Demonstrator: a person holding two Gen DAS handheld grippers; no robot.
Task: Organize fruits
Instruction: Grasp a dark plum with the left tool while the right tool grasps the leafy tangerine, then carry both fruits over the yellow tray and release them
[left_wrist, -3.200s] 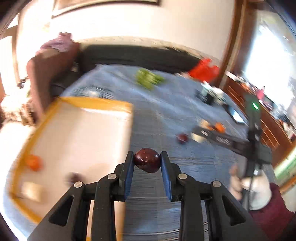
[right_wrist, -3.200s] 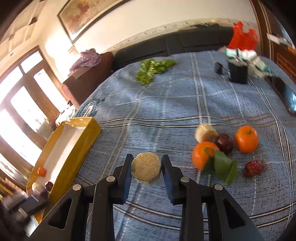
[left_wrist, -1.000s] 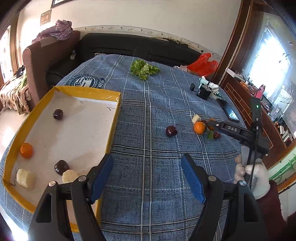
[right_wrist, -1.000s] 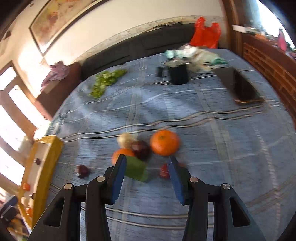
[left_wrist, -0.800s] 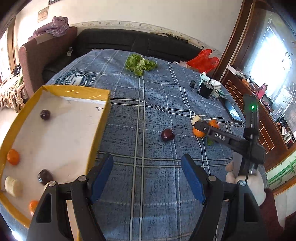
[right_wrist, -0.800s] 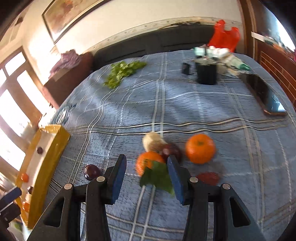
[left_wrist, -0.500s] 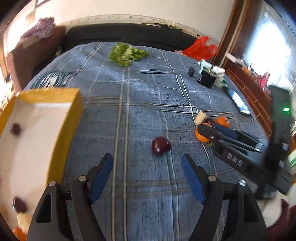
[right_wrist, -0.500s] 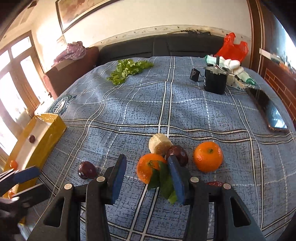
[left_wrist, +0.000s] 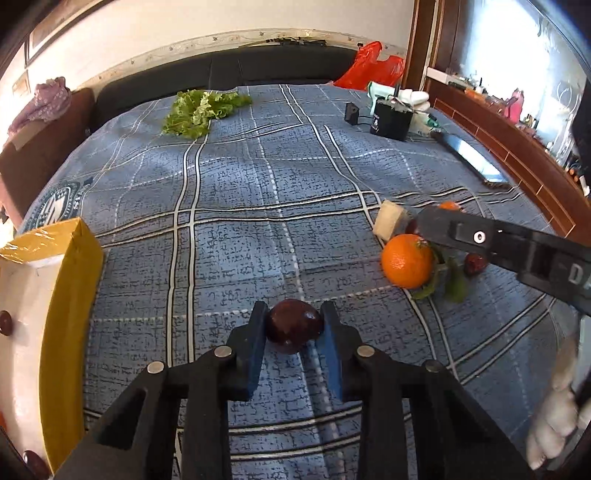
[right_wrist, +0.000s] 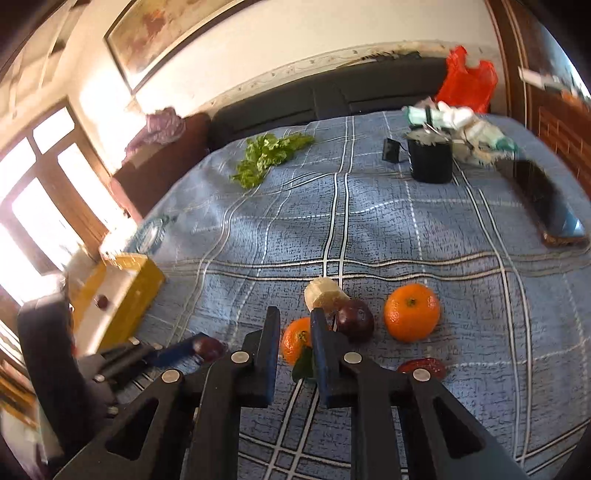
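A dark plum (left_wrist: 293, 326) lies on the blue checked cloth, and my left gripper (left_wrist: 293, 306) is shut on it. The same grip shows in the right wrist view, low at the left (right_wrist: 208, 347). My right gripper (right_wrist: 294, 314) hangs over a leafy orange (right_wrist: 295, 341) with its jaws almost together, pinching the green leaf (right_wrist: 303, 363). Beside them lie a second orange (right_wrist: 412, 312), another plum (right_wrist: 354, 319), a banana piece (right_wrist: 325, 293) and a red date (right_wrist: 423, 365). The yellow-rimmed tray (left_wrist: 70, 266) at the left holds several fruits.
Lettuce (left_wrist: 201, 107) lies at the far side of the cloth. A black container (left_wrist: 391, 120), a phone (left_wrist: 472, 158) and a red bag (left_wrist: 373, 70) are at the far right. A gloved hand (left_wrist: 554, 424) holds the right gripper. A dark sofa runs behind.
My left gripper has left the tray, come down to the lone plum and closed on it. My right gripper has narrowed its jaws over the leafy orange and hardly moved.
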